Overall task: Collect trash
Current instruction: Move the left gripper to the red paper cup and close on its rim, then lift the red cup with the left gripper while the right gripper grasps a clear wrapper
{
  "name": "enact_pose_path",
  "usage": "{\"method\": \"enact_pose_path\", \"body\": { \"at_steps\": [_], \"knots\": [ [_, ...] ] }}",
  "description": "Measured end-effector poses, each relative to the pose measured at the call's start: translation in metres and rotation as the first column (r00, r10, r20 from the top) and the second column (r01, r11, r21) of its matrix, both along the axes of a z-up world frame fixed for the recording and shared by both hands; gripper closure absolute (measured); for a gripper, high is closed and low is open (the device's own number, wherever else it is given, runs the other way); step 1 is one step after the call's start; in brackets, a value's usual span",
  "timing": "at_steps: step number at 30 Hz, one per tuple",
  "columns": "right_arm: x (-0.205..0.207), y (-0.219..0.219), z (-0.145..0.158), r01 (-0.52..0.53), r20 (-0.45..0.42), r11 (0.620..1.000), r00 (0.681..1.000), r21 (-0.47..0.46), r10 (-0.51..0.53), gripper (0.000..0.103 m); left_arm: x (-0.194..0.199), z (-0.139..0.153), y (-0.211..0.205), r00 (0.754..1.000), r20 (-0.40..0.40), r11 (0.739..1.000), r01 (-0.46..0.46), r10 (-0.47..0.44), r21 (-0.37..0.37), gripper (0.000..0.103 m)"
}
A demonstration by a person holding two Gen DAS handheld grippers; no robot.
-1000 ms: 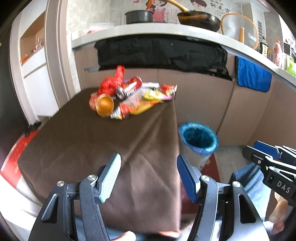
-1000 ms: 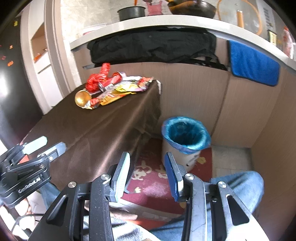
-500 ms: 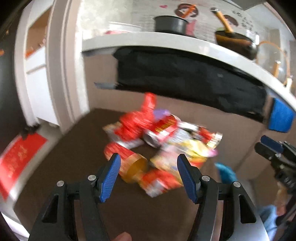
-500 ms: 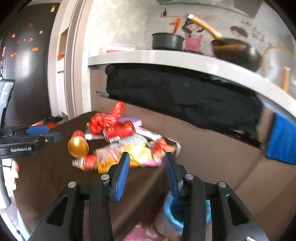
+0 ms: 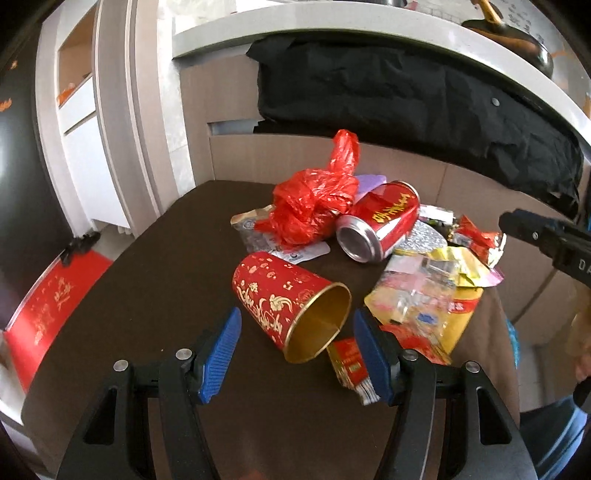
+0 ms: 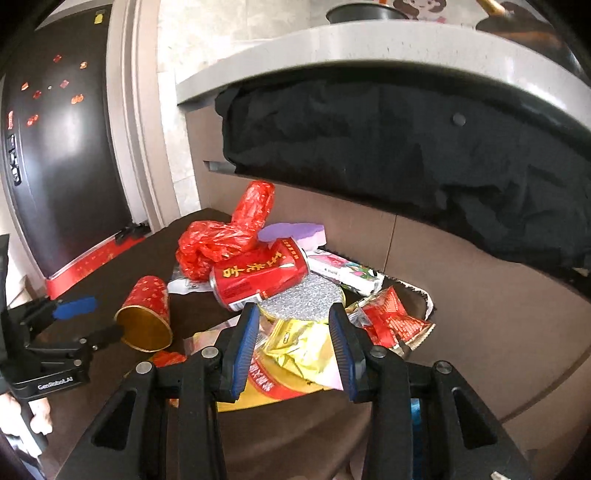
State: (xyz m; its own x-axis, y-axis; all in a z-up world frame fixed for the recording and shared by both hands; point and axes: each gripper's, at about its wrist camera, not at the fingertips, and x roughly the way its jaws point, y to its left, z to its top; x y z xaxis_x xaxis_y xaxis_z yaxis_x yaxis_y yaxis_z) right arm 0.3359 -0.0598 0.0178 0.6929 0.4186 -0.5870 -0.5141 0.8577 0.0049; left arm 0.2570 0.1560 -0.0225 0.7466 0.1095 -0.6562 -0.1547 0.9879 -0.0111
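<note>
A pile of trash lies on a brown-clothed table (image 5: 155,295). A red and gold paper cup (image 5: 288,302) lies on its side, mouth toward me, just ahead of my open left gripper (image 5: 295,332). Behind it are a red plastic bag (image 5: 314,206), a red drink can (image 5: 380,225) and yellow and red wrappers (image 5: 443,291). My right gripper (image 6: 295,332) is open over a yellow wrapper (image 6: 295,347), with the can (image 6: 262,277), the bag (image 6: 218,243) and a red wrapper (image 6: 391,317) beyond. The cup (image 6: 147,314) lies to its left.
A counter (image 5: 332,22) with black cloth (image 5: 406,92) hanging from it stands behind the table. A dark fridge (image 6: 55,147) and a red mat (image 5: 51,306) are at the left. A blue bin liner (image 6: 415,410) peeks out below the right gripper.
Both grippers have moved forward from the near table edge to the trash pile. The left one now stands just before the cup, the right one over the wrappers. The bin has dropped out of view.
</note>
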Motion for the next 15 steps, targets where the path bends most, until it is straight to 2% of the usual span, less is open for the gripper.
{"method": "enact_pose_path", "body": {
  "at_steps": [5,6,7,10,12,15],
  "knots": [
    [0.001,0.004,-0.016,-0.043,-0.072,0.998,0.996,0.051,0.047,0.067,0.015,-0.011,0.0,1.0,-0.026,0.997,0.011,-0.01,0.071,0.054],
    [-0.001,0.007,-0.02,-0.047,-0.078,0.998,0.996,0.04,0.05,0.067,0.017,-0.013,0.001,1.0,-0.023,0.997,0.01,-0.008,0.072,0.062],
    [-0.003,0.009,-0.024,-0.046,-0.083,0.999,0.995,0.028,0.048,0.067,0.021,-0.014,0.004,1.0,-0.023,0.997,0.007,-0.005,0.074,0.076],
    [-0.004,0.012,-0.034,-0.032,-0.117,0.998,0.992,0.045,0.037,0.067,0.022,-0.012,0.014,1.0,-0.003,0.999,-0.02,0.021,0.043,0.09],
    [0.0,0.014,-0.041,-0.014,-0.173,0.996,0.985,0.09,0.029,0.067,0.019,-0.005,0.022,0.999,0.014,1.0,-0.029,0.029,0.004,0.094],
    [0.006,0.022,-0.053,0.002,-0.245,0.99,0.969,0.14,0.033,0.067,0.011,0.008,0.027,0.998,0.052,0.999,-0.033,0.033,0.002,0.095]
  ]
}}
